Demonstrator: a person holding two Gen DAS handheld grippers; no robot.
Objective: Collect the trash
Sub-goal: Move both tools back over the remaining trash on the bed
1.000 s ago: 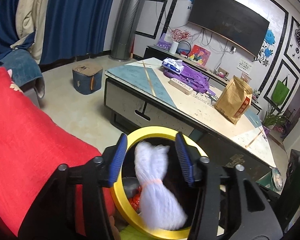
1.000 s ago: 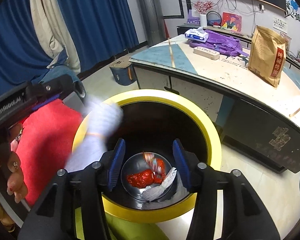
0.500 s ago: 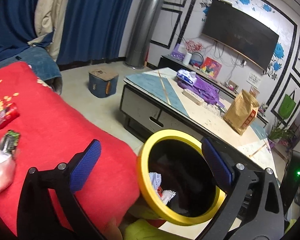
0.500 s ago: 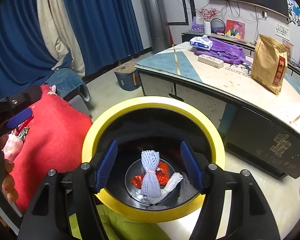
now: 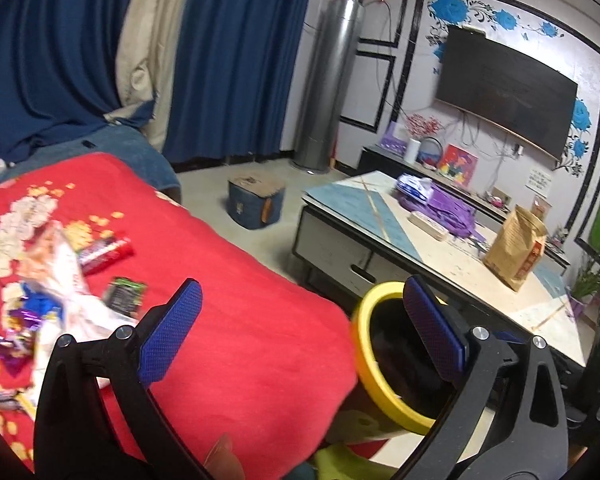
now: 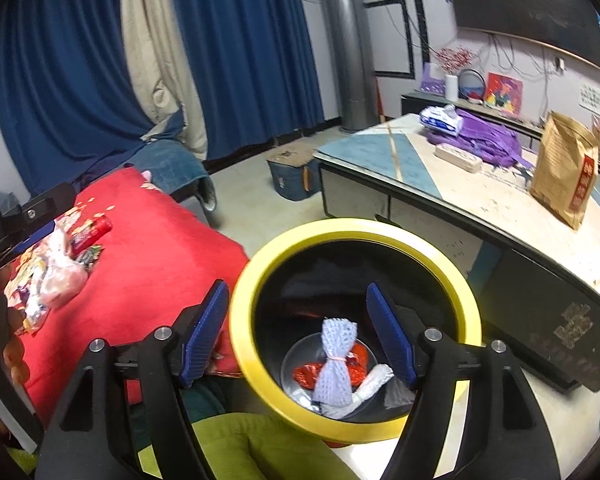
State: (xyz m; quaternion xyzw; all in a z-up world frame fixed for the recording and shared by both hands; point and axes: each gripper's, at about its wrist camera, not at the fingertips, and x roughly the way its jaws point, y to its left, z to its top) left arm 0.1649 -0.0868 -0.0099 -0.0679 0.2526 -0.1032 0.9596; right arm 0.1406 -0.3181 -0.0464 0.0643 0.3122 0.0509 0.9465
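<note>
**Wrappers Waited on the Red Cover as Both Tools Stood Empty**

The left tool [image 5: 300, 328] hung with its blue pads wide apart and nothing between them, above the edge of the red flower-printed bed cover [image 5: 236, 320]. The right tool [image 6: 296, 332] was likewise spread and empty, poised over the round black bin with a yellow rim [image 6: 466, 300].

The remaining trash lay on the cover, well away from the bin: a crumpled pale plastic bag [image 5: 66, 280], a long red snack wrapper [image 5: 106, 255], a small dark green packet [image 5: 125, 294] and some purple and blue foil scraps [image 5: 18, 334]. All of it looked light, thin and crinkly — likely to slip or flutter rather than resist. A pinch across a bunched fold of the bag, or across the middle of the red wrapper, seemed the surest hold; the flat packets would probably need a pad slid under one edge against the soft cover.

Already in the bin rested a white foam fruit net tied with a band [image 6: 334, 362], red crumpled wrapping [image 6: 306, 374] and a second white net [image 6: 374, 378].

Much stayed unclear — the pile was blurred in the left view, small in the right, and its print unreadable. The cover's near edge was cut off by the tool bodies.
</note>
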